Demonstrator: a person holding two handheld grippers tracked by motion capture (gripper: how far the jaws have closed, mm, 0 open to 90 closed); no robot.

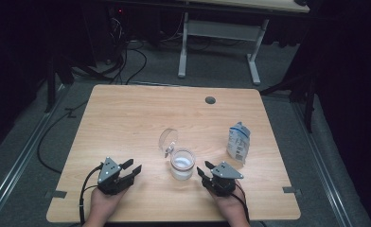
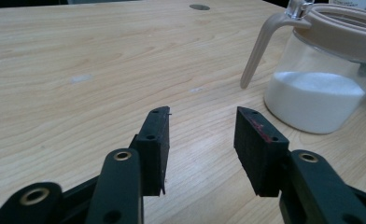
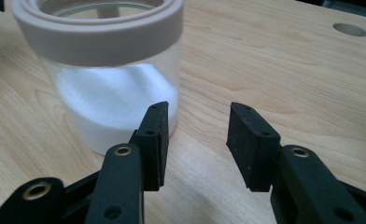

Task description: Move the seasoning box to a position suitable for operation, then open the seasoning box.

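Note:
A glass jar [image 1: 182, 164] holding white powder stands on the wooden table [image 1: 127, 113] near its front middle. It has a beige rim, and its clear lid [image 1: 168, 139] is flipped up and back. My left gripper [image 1: 133, 165] rests to the jar's left, jaws apart with nothing between them. From the left gripper view, the jar [image 2: 316, 100] sits ahead and to the right of the left gripper [image 2: 203, 114]. My right gripper [image 1: 204, 168] lies close to the jar's right side, also open and empty. The right gripper view has the jar [image 3: 111, 93] just beyond the left jaw of the right gripper [image 3: 200, 109].
A white and blue pouch [image 1: 239, 142] stands at the right of the table. A round cable hole [image 1: 210, 100] is near the far edge. Beyond the table are a white desk frame [image 1: 219, 33] and floor cables [image 1: 122, 61].

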